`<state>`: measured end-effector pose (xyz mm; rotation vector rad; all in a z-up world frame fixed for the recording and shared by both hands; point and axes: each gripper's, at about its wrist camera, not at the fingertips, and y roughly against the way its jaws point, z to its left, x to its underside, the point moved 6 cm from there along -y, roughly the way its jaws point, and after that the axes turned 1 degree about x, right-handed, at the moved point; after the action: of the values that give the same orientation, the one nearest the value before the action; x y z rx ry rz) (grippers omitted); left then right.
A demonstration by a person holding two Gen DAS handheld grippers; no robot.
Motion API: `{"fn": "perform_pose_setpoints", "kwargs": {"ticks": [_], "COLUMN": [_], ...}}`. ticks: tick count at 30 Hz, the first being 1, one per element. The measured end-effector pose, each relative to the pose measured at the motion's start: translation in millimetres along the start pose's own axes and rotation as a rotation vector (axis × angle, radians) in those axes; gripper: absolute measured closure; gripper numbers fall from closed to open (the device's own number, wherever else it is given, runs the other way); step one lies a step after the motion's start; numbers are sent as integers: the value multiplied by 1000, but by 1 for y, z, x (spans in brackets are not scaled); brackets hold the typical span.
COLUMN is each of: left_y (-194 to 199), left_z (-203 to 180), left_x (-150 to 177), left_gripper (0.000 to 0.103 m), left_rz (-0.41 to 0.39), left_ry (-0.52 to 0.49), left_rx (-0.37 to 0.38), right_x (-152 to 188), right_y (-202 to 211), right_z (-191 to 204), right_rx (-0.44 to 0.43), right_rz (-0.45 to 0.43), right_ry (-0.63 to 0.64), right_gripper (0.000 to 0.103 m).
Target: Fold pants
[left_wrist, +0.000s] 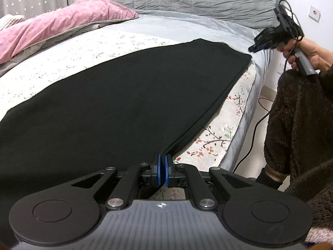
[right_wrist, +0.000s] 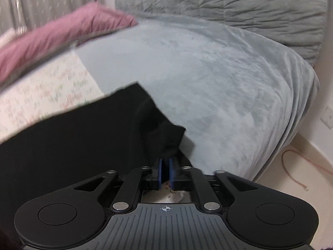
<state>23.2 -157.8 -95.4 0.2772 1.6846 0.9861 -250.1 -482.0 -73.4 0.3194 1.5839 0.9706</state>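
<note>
Grey padding is backing the bed (left_wrist: pixel 145 24), with a pink quilt (left_wrist: pixel 52 26) lying along its far side. Black pants (left_wrist: pixel 116 95) are lying flat across the floral sheet (left_wrist: pixel 218 137), reaching toward the bed's near edge. Clenched, the left gripper (left_wrist: pixel 162 162) is pinching the pants' near corner between its blue pads. In the right wrist view the right gripper (right_wrist: pixel 165 167) is showing a narrow gap, released, with a rumpled pants corner (right_wrist: pixel 166 135) lying just ahead of it.
</note>
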Motion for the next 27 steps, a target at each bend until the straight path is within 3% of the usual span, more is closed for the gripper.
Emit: {"fn": "perform_pose_setpoints", "kwargs": {"ticks": [2, 7, 9, 10, 11, 16, 22, 27], "left_y": [-1, 1, 6, 10, 15, 43, 61, 73], "left_z": [1, 3, 6, 9, 13, 52, 121, 170], "left_x": [0, -1, -4, -6, -9, -23, -18, -14], "left_gripper": [91, 82, 61, 55, 46, 26, 22, 15], "left_rz": [-1, -8, -23, -41, -61, -172, -162, -181], "left_ry": [1, 40, 72, 88, 103, 187, 300, 429], "left_rx": [5, 30, 30, 20, 5, -176, -419, -484], "right_x": [-4, -9, -9, -8, -7, -7, -12, -6], "right_y": [9, 15, 14, 15, 16, 21, 22, 27], "right_z": [-8, -21, -18, -12, -5, 53, 150, 256], "right_rx": [45, 26, 6, -8, -23, -137, -352, -577], "right_rz": [-45, -51, -37, -34, -35, -41, -31, -5], "right_ry": [-5, -57, -52, -32, -7, 159, 324, 515], "right_gripper": [90, 89, 88, 87, 81, 51, 39, 38]}}
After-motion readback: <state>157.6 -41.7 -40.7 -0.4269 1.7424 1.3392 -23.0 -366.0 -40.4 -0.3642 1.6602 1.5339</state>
